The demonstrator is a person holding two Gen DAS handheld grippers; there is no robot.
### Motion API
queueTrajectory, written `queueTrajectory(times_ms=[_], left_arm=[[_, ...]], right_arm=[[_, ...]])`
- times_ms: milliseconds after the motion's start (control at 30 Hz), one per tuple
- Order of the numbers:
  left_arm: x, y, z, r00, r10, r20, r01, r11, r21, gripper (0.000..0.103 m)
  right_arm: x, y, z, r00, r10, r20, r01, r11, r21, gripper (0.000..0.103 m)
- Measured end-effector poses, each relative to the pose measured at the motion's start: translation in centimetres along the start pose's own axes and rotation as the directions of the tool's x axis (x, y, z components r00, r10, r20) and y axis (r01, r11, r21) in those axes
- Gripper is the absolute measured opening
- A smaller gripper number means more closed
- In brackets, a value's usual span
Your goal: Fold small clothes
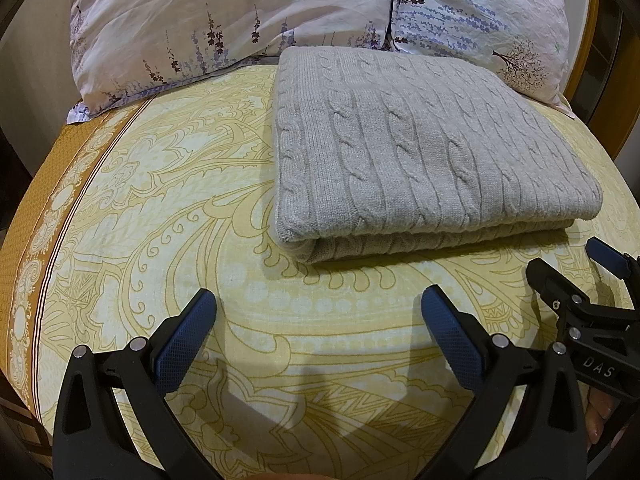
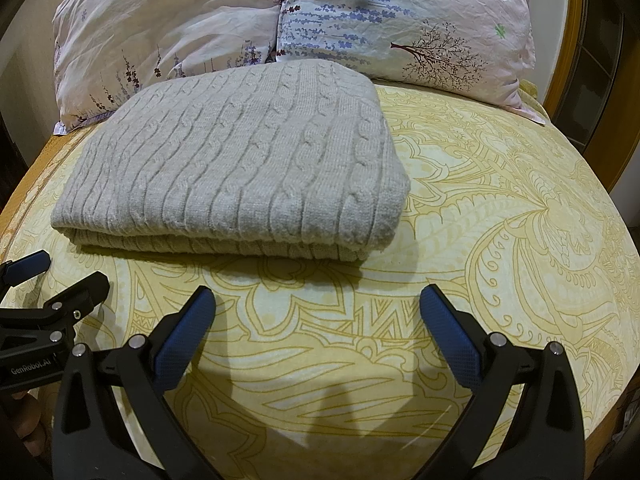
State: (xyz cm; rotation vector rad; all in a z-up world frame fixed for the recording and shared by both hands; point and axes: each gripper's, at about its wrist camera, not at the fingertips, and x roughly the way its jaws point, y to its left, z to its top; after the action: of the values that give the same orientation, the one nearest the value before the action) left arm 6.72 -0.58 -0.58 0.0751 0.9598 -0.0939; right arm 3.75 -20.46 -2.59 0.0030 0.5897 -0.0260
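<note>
Two claws, both spread wide and holding nothing: left claw (image 1: 318, 308) low over the bed sheet (image 1: 160, 208), right claw (image 2: 318, 306) likewise, side by side, pointed toward the pillows (image 1: 224, 20). Grey cable-knit sweater (image 1: 420, 152) already folded into a thick stack, lying flat on the sheet ahead of both claws, far edge touching or just beside the pillows, near edge well clear of the blue pads (image 1: 180, 344). Probably at or near the end of the fold; perhaps only a tidy-up left. Risks from here: snagging loose knit loops on a textured pad; pinching only the top layer and peeling the stack open; dragging the soft sheet along and skewing the bundle; bumping one claw against the other, being so close together. Pose: both held level and low, fingers angled slightly downward, right claw visible at the edge of the left view, and the reverse.
</note>
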Motion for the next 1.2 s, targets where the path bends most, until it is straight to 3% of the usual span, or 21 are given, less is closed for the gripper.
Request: queueTrajectory(times_ms=[1200], left_arm=[[0.07, 0.08, 0.24, 1.000, -0.002, -0.001, 0.002, 1.000, 0.003, 0.102]], right_arm=[[0.01, -0.01, -0.01, 1.000, 0.000, 0.000, 0.000, 1.000, -0.001, 0.101]])
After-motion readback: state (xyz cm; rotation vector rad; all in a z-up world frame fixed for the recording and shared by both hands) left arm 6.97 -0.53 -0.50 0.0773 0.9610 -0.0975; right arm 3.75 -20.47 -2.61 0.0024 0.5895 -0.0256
